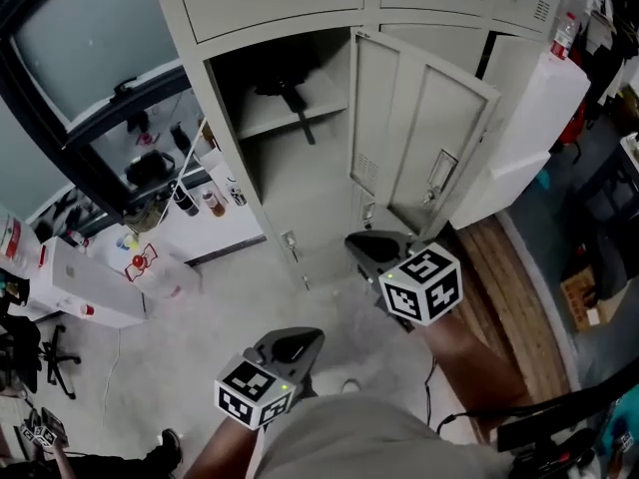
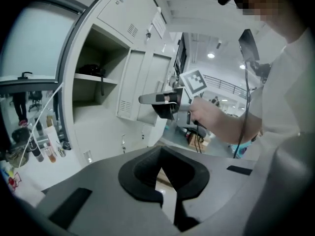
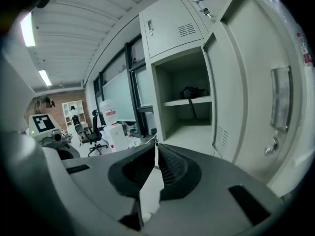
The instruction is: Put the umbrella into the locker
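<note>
Jaws on both tools are clenched with nothing between them: the left gripper [image 2: 160, 167] sits low in the centre of the head view, and the right gripper [image 3: 156, 149] is just above and right of it. The black umbrella [image 1: 288, 92] lies on the shelf [image 1: 262, 121] inside the open locker [image 1: 300, 203] at upper centre, with the door [image 1: 419, 138] swung out to the right.

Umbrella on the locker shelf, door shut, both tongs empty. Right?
No, the locker door stands open, per the head view. The umbrella does lie on the shelf, and the left tongs and right tongs are empty.
</note>
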{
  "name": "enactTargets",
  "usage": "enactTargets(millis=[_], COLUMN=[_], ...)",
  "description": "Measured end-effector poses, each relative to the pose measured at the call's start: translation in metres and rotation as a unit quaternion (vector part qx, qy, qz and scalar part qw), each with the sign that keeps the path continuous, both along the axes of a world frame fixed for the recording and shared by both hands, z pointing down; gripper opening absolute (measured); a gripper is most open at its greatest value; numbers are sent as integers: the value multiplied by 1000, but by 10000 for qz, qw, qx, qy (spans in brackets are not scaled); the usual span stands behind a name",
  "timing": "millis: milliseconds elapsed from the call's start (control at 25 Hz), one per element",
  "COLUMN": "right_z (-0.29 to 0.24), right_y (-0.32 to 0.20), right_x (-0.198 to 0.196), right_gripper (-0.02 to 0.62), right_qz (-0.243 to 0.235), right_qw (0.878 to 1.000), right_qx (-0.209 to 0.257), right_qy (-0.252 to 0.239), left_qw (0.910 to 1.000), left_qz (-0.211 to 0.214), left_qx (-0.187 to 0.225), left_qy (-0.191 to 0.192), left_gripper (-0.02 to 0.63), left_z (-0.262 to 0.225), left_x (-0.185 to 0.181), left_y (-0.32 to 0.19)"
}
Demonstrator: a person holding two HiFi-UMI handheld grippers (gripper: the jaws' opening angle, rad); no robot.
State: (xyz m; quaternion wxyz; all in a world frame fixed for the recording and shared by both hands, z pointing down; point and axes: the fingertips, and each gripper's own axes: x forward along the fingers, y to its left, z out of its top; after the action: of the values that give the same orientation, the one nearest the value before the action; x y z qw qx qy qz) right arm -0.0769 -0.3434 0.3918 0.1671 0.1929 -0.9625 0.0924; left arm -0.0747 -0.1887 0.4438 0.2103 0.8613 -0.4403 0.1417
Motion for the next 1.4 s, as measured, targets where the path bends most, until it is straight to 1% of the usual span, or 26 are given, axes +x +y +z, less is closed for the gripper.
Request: enactTargets(millis=[160, 360, 520, 680, 880, 1040, 1240, 1400], right_z=[20, 34, 40, 48, 55, 60, 61, 65], right_y=[39, 79, 119, 167, 226, 262, 300, 325], right_x=[23, 44, 51, 45, 29, 18, 12, 7], right_gripper=[26, 25, 23, 23, 21, 21, 18, 17], right_qz=[-66, -19, 30, 49, -16, -6, 3, -10], right_qw=[9999, 9996, 9995, 9988, 9989, 9988, 9984, 9986], right_qx=[-99, 144, 116, 123, 49, 98, 156, 176], right_qy=[47, 259, 288, 470, 458, 482, 545, 498], left_qw=[10000, 9999, 9999, 9998, 9999, 9999, 9999, 9998], left_qz=[-90, -49, 27, 70, 52, 19, 151, 164], left_qx=[-31, 44, 115, 175, 135, 117, 75, 71], left_qy=[21, 83, 117, 95, -37, -71, 7, 29], left_gripper=[11, 11, 11, 11, 11, 11, 11, 11], left_z=[-1, -5, -9, -13, -5, 2, 8, 14], left_x=[9, 11, 5, -6, -26, -41, -41, -44], left_y=[24, 46, 70, 105, 157, 191, 228, 250])
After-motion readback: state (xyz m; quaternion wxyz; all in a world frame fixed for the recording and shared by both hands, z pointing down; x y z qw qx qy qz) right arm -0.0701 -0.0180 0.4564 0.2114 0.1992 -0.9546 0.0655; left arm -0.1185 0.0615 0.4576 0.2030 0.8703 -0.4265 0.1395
